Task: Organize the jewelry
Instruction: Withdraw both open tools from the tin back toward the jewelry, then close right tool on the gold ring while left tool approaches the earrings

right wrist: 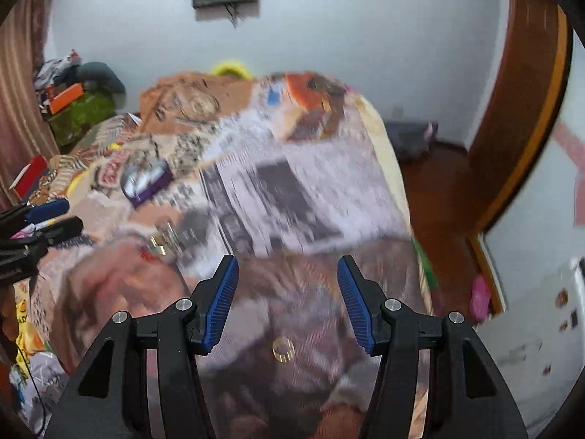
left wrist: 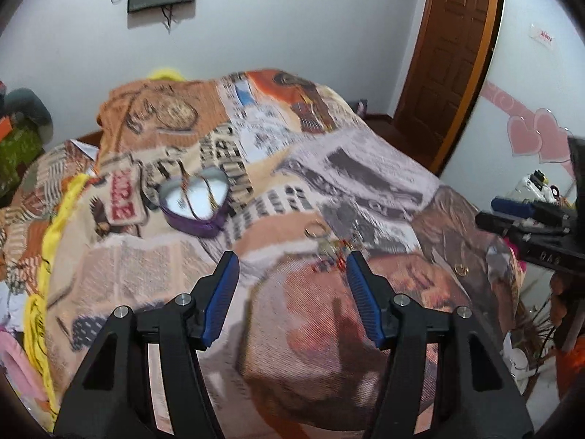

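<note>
A purple heart-shaped box (left wrist: 193, 201) with a white inside lies open on the patterned blanket (left wrist: 329, 329), with thin chains in it. A small heap of jewelry (left wrist: 325, 241), topped by a metal ring, lies just beyond my left gripper (left wrist: 290, 256). That gripper is open with nothing between its pads. A gold ring (left wrist: 462, 269) sits alone further right. In the blurred right wrist view this gold ring (right wrist: 283, 349) lies low between the fingers of my right gripper (right wrist: 287, 259); the gripper is open and nothing touches its pads. The box (right wrist: 146, 181) and heap (right wrist: 164, 241) show at left.
The blanket covers a bed that falls away at the right to a wooden floor (right wrist: 438, 197) and a brown door (left wrist: 453, 55). Clutter is piled at the bed's left side (right wrist: 76, 109). Each gripper appears at the edge of the other's view.
</note>
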Demonstrator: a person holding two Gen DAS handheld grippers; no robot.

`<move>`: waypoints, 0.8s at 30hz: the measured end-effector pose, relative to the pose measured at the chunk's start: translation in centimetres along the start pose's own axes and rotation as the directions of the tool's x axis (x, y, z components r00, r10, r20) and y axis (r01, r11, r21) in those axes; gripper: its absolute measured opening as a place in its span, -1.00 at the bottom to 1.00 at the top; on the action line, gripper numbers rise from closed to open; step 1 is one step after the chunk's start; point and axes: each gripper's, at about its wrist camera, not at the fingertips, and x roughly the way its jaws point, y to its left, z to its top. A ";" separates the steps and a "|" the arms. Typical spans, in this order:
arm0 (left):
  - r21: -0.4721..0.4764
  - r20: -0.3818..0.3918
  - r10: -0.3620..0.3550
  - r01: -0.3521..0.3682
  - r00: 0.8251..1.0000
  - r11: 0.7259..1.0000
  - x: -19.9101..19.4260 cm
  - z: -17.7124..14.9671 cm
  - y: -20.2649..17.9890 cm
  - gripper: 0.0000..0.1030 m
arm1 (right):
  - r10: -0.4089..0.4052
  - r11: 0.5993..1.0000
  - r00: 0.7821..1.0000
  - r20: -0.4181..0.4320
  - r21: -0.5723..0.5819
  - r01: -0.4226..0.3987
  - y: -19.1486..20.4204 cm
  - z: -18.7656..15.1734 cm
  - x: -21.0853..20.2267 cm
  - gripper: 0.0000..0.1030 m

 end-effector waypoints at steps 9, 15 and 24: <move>-0.007 -0.097 -0.021 0.020 0.995 1.000 2.7 -2.4 -0.9 0.16 | 0.018 0.999 0.994 -0.104 0.040 -0.014 -0.7 -4.5 2.2 0.01; -0.024 -0.086 -0.033 0.031 0.996 0.999 2.8 -2.5 -1.4 0.04 | 0.049 0.997 0.992 -0.118 0.066 -0.041 -0.9 -5.4 2.6 0.01; -0.002 -0.063 -0.047 0.047 0.997 0.999 3.2 -0.7 -1.7 -0.02 | 0.125 0.986 0.984 -0.127 0.125 -0.109 -1.7 -6.0 3.5 -0.69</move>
